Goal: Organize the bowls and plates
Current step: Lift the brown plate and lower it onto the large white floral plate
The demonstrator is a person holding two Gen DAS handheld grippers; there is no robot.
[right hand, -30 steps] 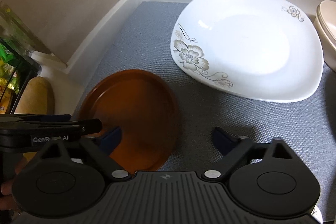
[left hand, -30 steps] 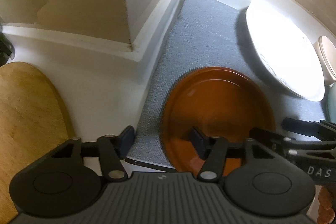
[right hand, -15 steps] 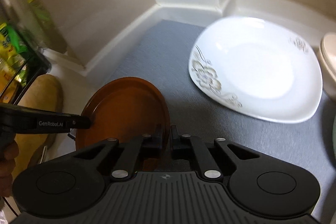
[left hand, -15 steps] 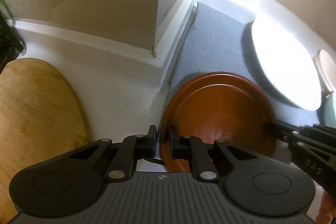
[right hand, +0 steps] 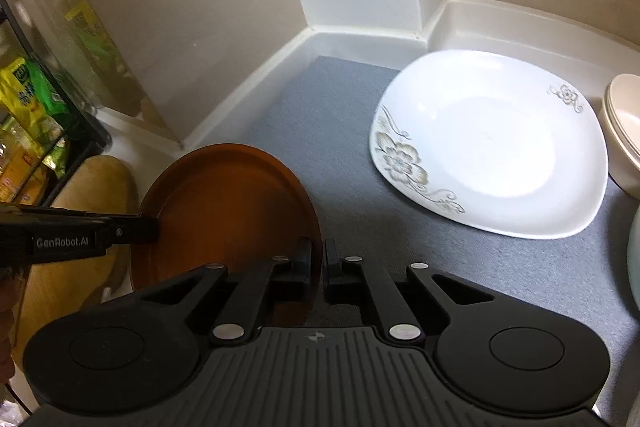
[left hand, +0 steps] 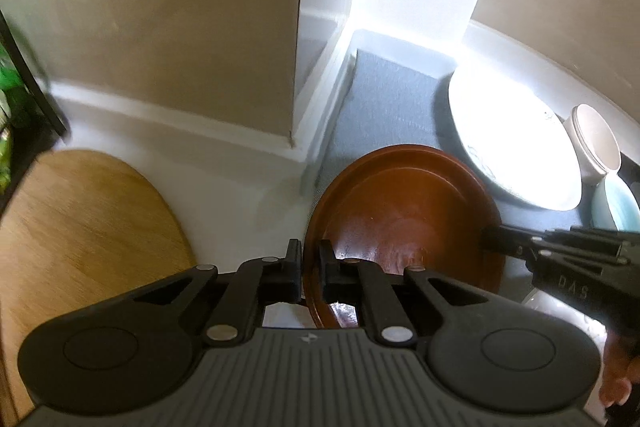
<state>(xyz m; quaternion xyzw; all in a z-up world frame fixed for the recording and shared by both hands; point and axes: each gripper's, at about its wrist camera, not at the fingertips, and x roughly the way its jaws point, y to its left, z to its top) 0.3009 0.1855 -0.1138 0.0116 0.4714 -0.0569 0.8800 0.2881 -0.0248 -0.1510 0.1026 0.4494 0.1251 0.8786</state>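
A round brown plate [left hand: 404,219] is held between both grippers, lifted a little off the grey mat [left hand: 384,99]. My left gripper [left hand: 310,259] is shut on the plate's left rim. My right gripper [right hand: 319,259] is shut on the opposite rim of that brown plate [right hand: 228,211]. Each gripper shows in the other's view: the right gripper [left hand: 504,245] at the plate's right edge, the left gripper [right hand: 144,227] at its left edge. A large white flowered plate [right hand: 488,143] lies flat on the grey mat [right hand: 328,115] behind.
A cream bowl [right hand: 624,131] and a pale blue-green bowl [left hand: 616,203] stand at the right edge. A wooden board [left hand: 80,227] lies on the white counter to the left. A black rack with green and yellow packets [right hand: 32,107] stands far left. Walls and a corner post [left hand: 224,19] close in behind.
Both grippers went from open to shut on the brown plate's rims. The plate has risen off the mat with them, and the view has tilted up toward the walls.
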